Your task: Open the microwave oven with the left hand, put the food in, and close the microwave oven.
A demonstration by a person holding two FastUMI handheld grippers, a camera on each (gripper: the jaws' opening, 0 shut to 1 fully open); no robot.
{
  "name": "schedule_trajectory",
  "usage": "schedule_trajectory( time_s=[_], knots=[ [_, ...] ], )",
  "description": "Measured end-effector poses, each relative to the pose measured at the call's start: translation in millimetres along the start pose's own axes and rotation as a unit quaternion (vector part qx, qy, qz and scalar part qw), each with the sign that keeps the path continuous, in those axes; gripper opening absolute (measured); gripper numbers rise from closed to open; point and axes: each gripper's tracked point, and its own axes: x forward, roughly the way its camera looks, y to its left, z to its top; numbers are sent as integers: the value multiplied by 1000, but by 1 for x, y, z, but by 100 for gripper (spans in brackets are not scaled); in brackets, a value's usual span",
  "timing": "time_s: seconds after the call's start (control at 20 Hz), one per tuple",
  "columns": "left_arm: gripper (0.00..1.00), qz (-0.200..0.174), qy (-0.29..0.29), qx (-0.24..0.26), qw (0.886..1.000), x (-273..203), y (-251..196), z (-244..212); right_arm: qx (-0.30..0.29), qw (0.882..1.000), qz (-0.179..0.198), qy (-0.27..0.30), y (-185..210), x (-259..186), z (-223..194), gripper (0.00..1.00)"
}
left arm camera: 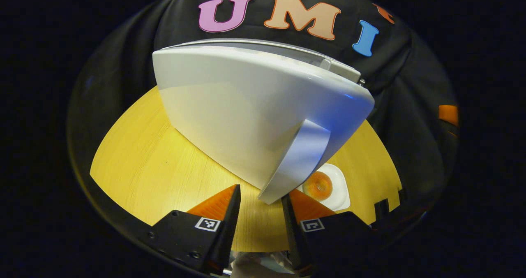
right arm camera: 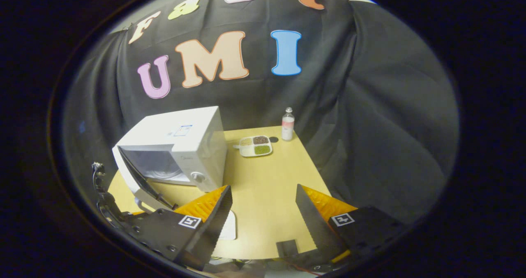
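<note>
In the left gripper view the white microwave door (left arm camera: 246, 113) stands swung out toward me, its pale curved handle (left arm camera: 302, 158) running down to my left gripper (left arm camera: 261, 204). The fingers are open, with the handle's lower end between their tips, closer to the right one. Behind the handle a white plate (left arm camera: 340, 187) holds an orange ring-shaped pastry (left arm camera: 319, 185). In the right gripper view the microwave (right arm camera: 181, 136) sits at the table's left with its door (right arm camera: 137, 179) ajar and the cavity (right arm camera: 154, 165) showing. My right gripper (right arm camera: 263, 206) hovers open above the table with nothing in it. The plate's edge (right arm camera: 229, 226) peeks from behind its left finger.
On the far side of the yellow wooden table (right arm camera: 271, 179) stand a divided white tray of grains (right arm camera: 255, 145) and a small bottle (right arm camera: 287, 123). Black cloth walls close in the booth on all sides. The table's right and near edges drop off close to my right gripper.
</note>
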Motion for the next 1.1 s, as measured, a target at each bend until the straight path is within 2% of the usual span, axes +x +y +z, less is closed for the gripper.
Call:
schedule_trajectory(
  time_s=[0.1,0.15,0.2,0.25,0.4,0.55,0.75,0.8,0.85,0.9,1.0,1.05,1.1],
  knots=[
    [64,9,-11,3,1000,-8,11,3,-8,1000,12,6,9,5,-3,93],
    [79,15,-17,4,1000,-13,17,6,-14,1000,18,8,14,7,-3,93],
    [77,19,-20,2,1000,-17,22,6,-19,999,25,10,20,9,-4,98],
    [85,20,-22,-4,1000,-21,26,6,-21,999,33,12,26,10,-4,98],
    [89,31,-25,-18,999,-36,42,2,-31,998,56,17,47,16,-8,99],
    [98,48,-25,-31,998,-50,61,-5,-37,996,74,23,66,18,-11,98],
    [98,63,-23,-41,997,-71,89,-12,-47,995,85,32,89,18,-19,98],
    [98,66,-22,-41,997,-75,96,-13,-49,994,87,34,94,18,-22,92],
    [98,69,-21,-41,997,-81,104,-16,-50,994,88,36,100,17,-24,92],
    [98,74,-19,-40,996,-85,113,-17,-52,994,89,39,106,16,-27,98],
    [98,90,-17,-34,995,-98,134,-21,-52,993,92,42,119,15,-34,98],
    [98,96,-18,-32,995,-103,145,-23,-53,993,93,44,124,14,-38,93],
    [98,102,-20,-31,994,-110,156,-25,-54,993,92,45,129,13,-42,93]
  ],
)
